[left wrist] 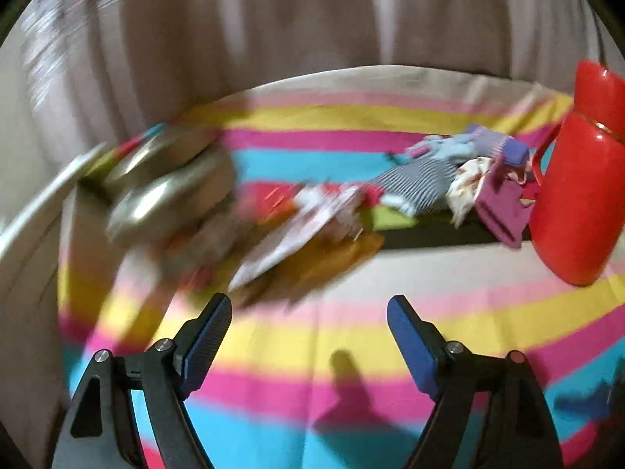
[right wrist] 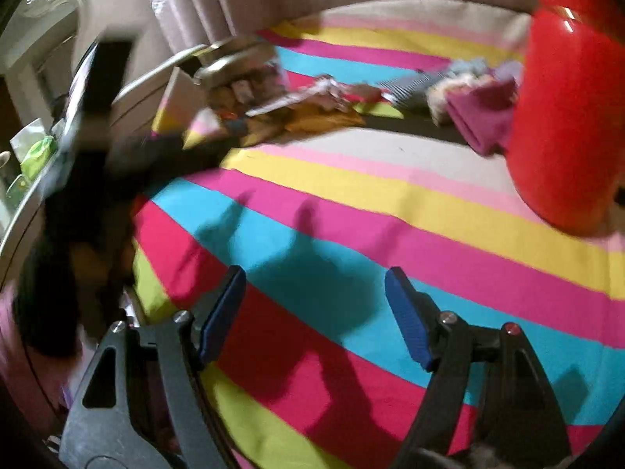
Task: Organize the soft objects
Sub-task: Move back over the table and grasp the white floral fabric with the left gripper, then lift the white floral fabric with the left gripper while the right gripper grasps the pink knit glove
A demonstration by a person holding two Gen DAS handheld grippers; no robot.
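A heap of small soft cloth pieces lies across the far middle of the striped cloth: a mustard piece (left wrist: 332, 258), a pale printed piece (left wrist: 297, 230), a grey striped piece (left wrist: 418, 183), a light blue piece (left wrist: 453, 148) and a magenta piece (left wrist: 504, 203). The same heap shows in the right wrist view, with the mustard piece (right wrist: 320, 117) and the magenta piece (right wrist: 484, 117). My left gripper (left wrist: 308, 312) is open and empty, short of the heap. My right gripper (right wrist: 314, 285) is open and empty over bare cloth. The left gripper shows as a dark blur (right wrist: 97, 148) at the left.
A tall red jug (left wrist: 574, 195) stands at the right, touching the magenta piece; it also shows in the right wrist view (right wrist: 566, 117). Blurred metal bowls (left wrist: 168, 187) sit at the far left. A pale curtain (left wrist: 273, 19) hangs behind. The striped cloth (right wrist: 390, 211) covers the table.
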